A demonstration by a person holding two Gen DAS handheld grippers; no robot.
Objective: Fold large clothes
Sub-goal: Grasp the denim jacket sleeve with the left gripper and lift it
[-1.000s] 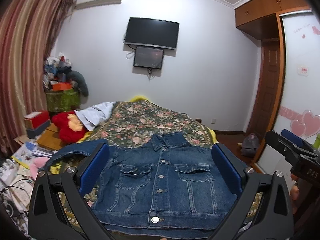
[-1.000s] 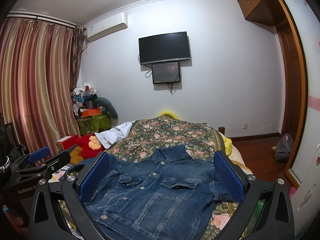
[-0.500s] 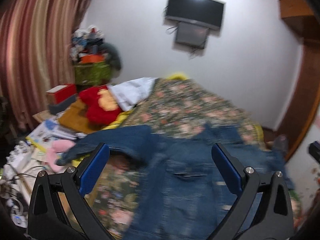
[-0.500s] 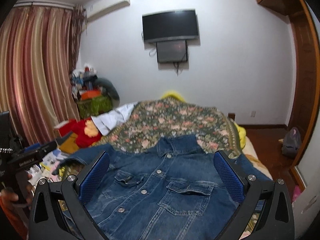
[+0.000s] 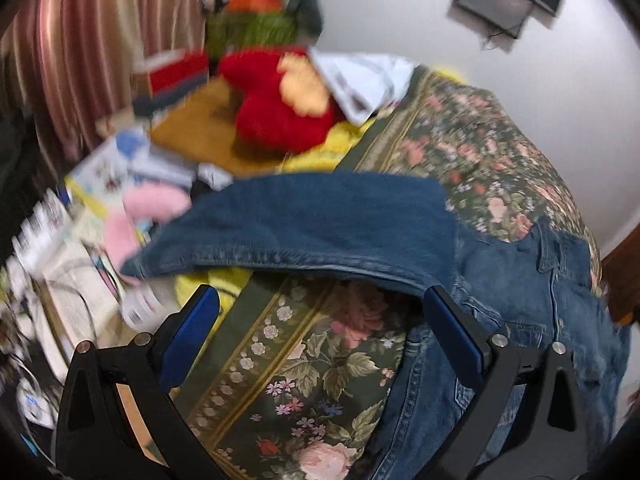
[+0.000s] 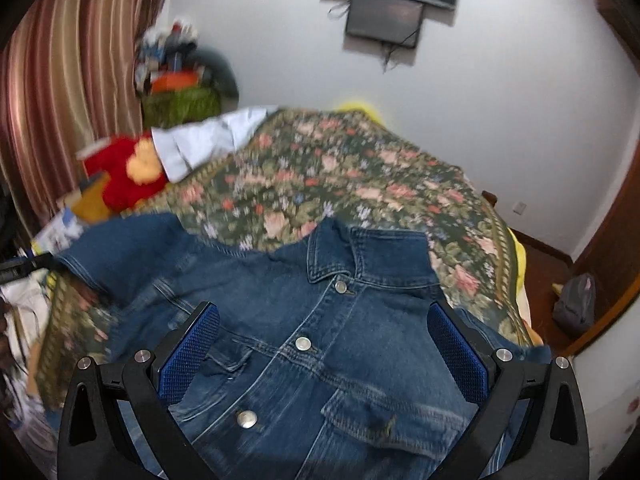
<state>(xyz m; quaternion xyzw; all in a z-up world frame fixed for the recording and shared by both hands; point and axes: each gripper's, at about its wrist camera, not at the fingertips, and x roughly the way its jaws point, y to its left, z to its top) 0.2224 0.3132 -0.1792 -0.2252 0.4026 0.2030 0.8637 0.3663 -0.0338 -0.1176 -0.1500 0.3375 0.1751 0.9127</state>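
Observation:
A blue denim jacket (image 6: pixel 332 344) lies front-up, buttoned, on a floral bedspread (image 6: pixel 340 176), collar pointing away. Its left sleeve (image 5: pixel 304 228) stretches out sideways past the bed's left edge. My left gripper (image 5: pixel 320 320) hangs open above the bedspread just below that sleeve, with the jacket's body (image 5: pixel 520 320) to its right. My right gripper (image 6: pixel 324 328) stands open over the jacket's chest, below the collar (image 6: pixel 360 256). Neither gripper has anything between its fingers. Both views are blurred by motion.
A red plush toy (image 5: pixel 276 104) and a white garment (image 5: pixel 360 76) lie at the bed's far left. Books, papers and pink items (image 5: pixel 132 208) clutter the floor on the left. Striped curtains (image 6: pixel 68 92) hang left; a wall screen (image 6: pixel 384 20) and a wooden door (image 6: pixel 616 240) lie beyond.
My left gripper swung left and tilted down, from facing the whole jacket to the left sleeve. My right gripper dropped closer over the jacket's chest. Both stayed open.

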